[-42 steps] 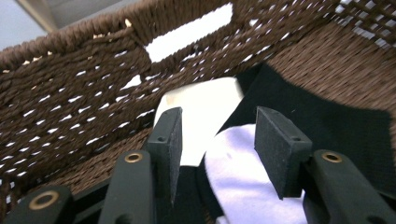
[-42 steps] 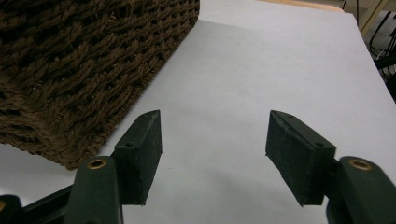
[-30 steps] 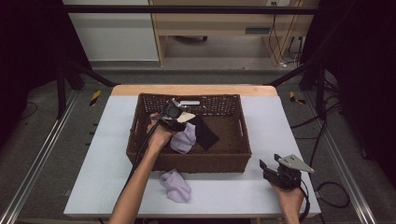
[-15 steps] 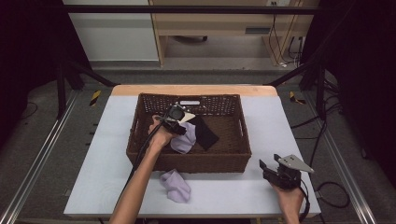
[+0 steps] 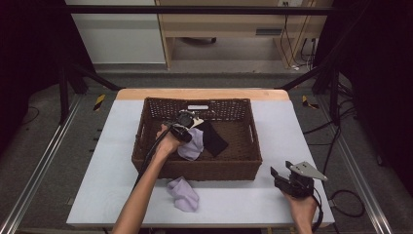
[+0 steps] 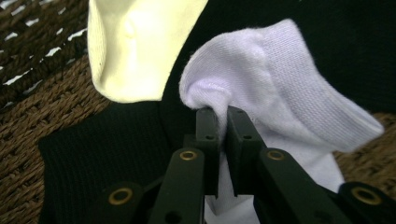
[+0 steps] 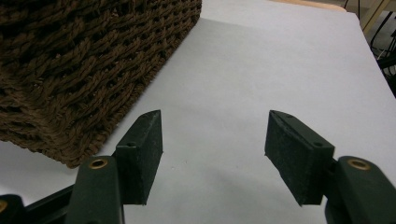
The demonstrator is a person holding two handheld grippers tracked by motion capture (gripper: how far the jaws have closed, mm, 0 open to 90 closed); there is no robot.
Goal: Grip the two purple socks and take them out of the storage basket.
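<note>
White tabletop (image 5: 122, 146) carries our brown wicker basket (image 5: 146, 134), where our left gripper (image 6: 223, 112) has just been closing and now pinches a fold of the lavender sock (image 6: 280, 88) beside a black cloth (image 6: 93, 154). At five o'clock from the basket, our right gripper (image 7: 212, 154) hovers with jaws spread over bare table, and another lavender sock (image 5: 183, 193) lies at six o'clock.

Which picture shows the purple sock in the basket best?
The left gripper view: the sock is up close, pinched by the left tongs. The high view shows it small and far. The right gripper view faces the basket wall.
</note>
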